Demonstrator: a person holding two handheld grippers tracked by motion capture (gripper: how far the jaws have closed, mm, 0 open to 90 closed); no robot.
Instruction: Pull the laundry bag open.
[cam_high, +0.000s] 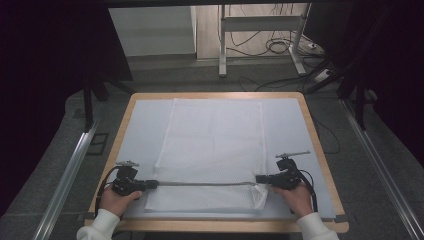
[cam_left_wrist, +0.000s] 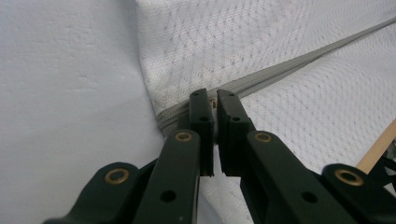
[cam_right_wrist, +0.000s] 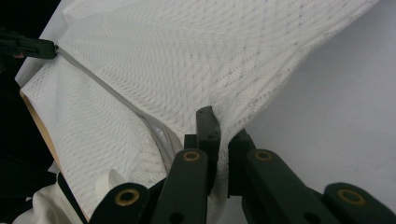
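L gripper (cam_high: 150, 183) | R gripper (cam_high: 261, 179) | both at zipper (cam_high: 202, 184) ends, mesh bag (cam_high: 212, 150)

no text, label, brand, number or sign can be read on anything here.

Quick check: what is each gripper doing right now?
Left gripper: shut on the zipper pull.
Right gripper: shut on the mesh bag corner.

The white mesh fabric bag (cam_high: 212, 145) carries a fine woven pattern of small diamond-shaped holes, and a grey zipper strip (cam_high: 205, 184) crosses it near the bench's near edge. Under it lies a pale blue-grey mat (cam_high: 290, 130) with a faint pebbled texture. The bench (cam_high: 126, 117) shows a light wood rim. Both grippers' jaws are black with brass-coloured rivets.
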